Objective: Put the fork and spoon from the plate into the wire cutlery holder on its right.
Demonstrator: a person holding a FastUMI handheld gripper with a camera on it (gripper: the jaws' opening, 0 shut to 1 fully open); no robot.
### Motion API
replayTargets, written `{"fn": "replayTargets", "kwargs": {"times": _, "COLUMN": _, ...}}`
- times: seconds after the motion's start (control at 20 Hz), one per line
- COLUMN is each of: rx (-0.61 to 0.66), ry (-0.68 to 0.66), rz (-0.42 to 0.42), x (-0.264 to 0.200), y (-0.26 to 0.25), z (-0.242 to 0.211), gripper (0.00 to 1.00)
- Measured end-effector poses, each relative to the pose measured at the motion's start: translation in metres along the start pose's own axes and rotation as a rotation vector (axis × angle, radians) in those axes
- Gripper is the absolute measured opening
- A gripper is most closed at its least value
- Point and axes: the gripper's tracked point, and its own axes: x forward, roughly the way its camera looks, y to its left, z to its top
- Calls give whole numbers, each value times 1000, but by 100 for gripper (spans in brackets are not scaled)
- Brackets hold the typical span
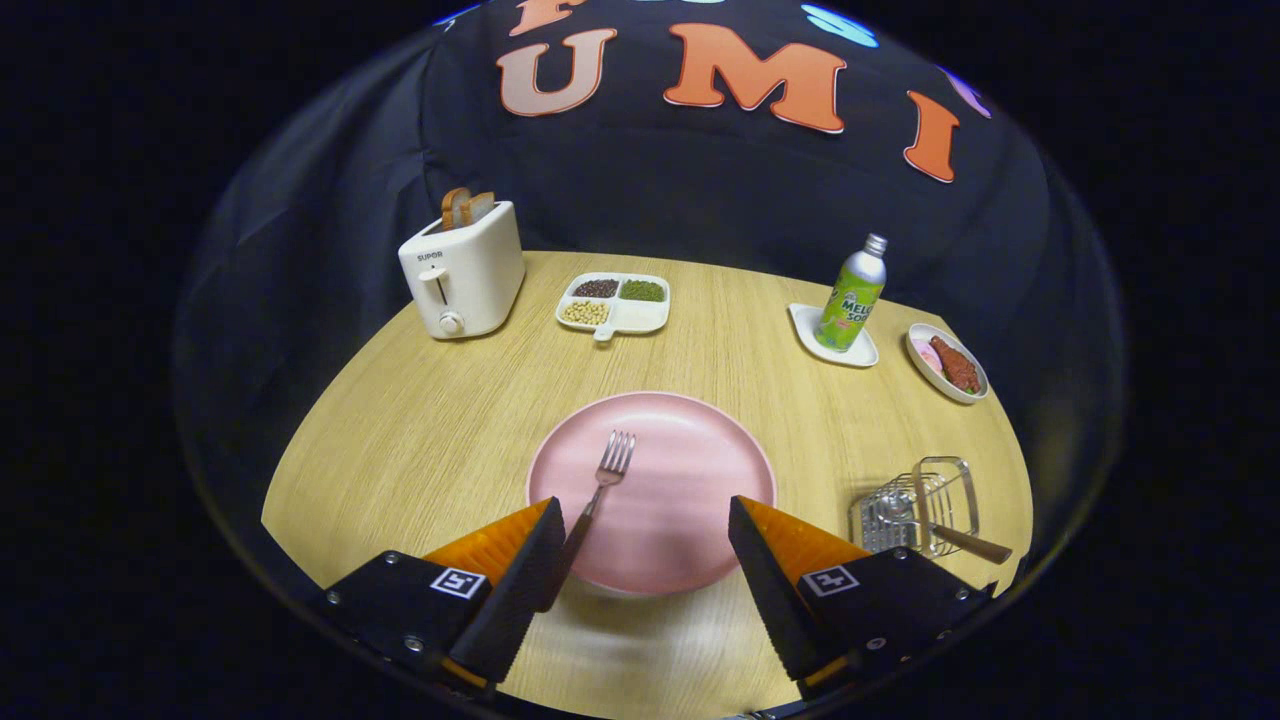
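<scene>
A pink plate lies on the wooden table just ahead of my fingers. On it rests a metal fork, tines pointing away; its dark handle runs back beside my left finger. My gripper hovers over the plate's near edge, open, with nothing between the fingers. To the plate's right the wire cutlery holder lies tipped on its side. A spoon with a brown handle is in it, its bowl inside the wires and the handle sticking out to the right.
At the back stand a white toaster with bread, a divided dish of beans, a green bottle on a white coaster, and a small plate with meat. The table's right edge runs close behind the holder.
</scene>
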Motion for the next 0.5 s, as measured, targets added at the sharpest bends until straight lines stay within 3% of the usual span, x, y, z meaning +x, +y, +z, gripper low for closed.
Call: {"fn": "replayTargets", "kwargs": {"times": 0.5, "rx": -32, "ry": 55, "rz": -27, "x": 46, "y": 28, "z": -14, "gripper": 72}}
